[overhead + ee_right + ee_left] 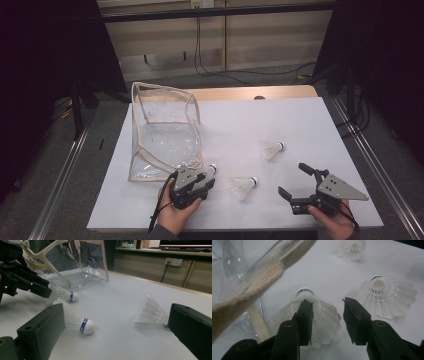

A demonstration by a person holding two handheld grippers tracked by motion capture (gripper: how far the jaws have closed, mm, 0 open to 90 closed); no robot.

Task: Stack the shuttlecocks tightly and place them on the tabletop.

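Shuttlecocks, three in all, lie on the white table [310, 120], all to the right of the clear bag [162, 135], which is the largest thing here and the landmark for the rest. The clear bag, one only, has cloth-trimmed edges, sits open and tilted, and holds nothing that can be made out. The nearest shuttlecock [312, 315] lies just beside the bag's near right corner, on its side, cork pointing away from the person and its feather skirt toward the left hand-held gripper [325, 312]. That hand-held gripper stands partly open around the skirt: one jaw lies against the feathers, the other is clear of them, so nothing is gripped. The second shuttlecock [244, 187] lies farther right of the bag, cork to the right, long axis across the table. The third shuttlecock [271, 149] lies farther right again and farther back, cork also to the right. The right hand-held gripper [292, 181], well right of the bag, gapes wide and holds nothing.
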